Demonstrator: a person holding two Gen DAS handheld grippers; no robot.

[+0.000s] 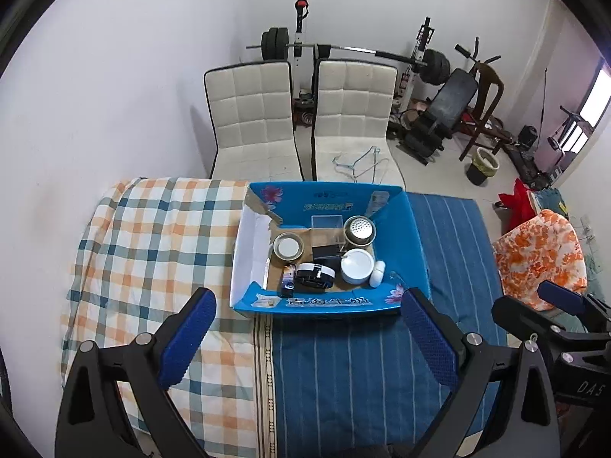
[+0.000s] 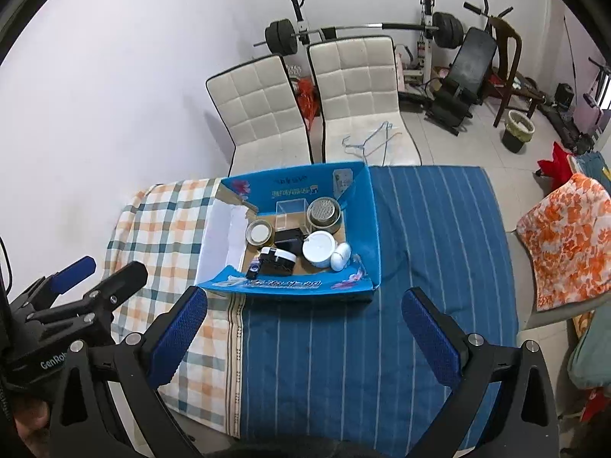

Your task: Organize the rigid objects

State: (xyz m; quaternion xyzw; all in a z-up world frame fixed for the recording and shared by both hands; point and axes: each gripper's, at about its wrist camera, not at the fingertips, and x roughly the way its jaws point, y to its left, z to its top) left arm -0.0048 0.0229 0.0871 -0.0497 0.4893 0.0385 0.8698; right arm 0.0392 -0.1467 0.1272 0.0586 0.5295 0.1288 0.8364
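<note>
Both tongs released, nothing held: left tongs [image 1: 305, 337] and right tongs [image 2: 303, 337] hang side by side above the near part of the bed, jaws spread wide, short of the box.

Rigid objects all sit inside the blue cardboard box [image 1: 414, 240], flaps up:
- white round container [image 1: 357, 265], front right, small white egg-shaped case [image 1: 377, 273] touching its right side
- black-and-white round item [image 1: 315, 274] front centre, small dark bottle [image 1: 288, 280] just left of it
- black block [image 1: 324, 252] mid-box
- clear plastic cube [image 1: 326, 227] at the back, perforated steel cup [image 1: 359, 231] beside it on the right
- round tin with pale lid [image 1: 288, 247] on the left

Box rests on the bed, straddling the plaid quilt [image 1: 152, 236] and the blue striped sheet [image 1: 362, 374]. Two white padded chairs [image 1: 252, 114] stand beyond it, wire hangers [image 1: 361, 162] on the right one. Barbell rack [image 1: 343, 51] against the far wall.
</note>
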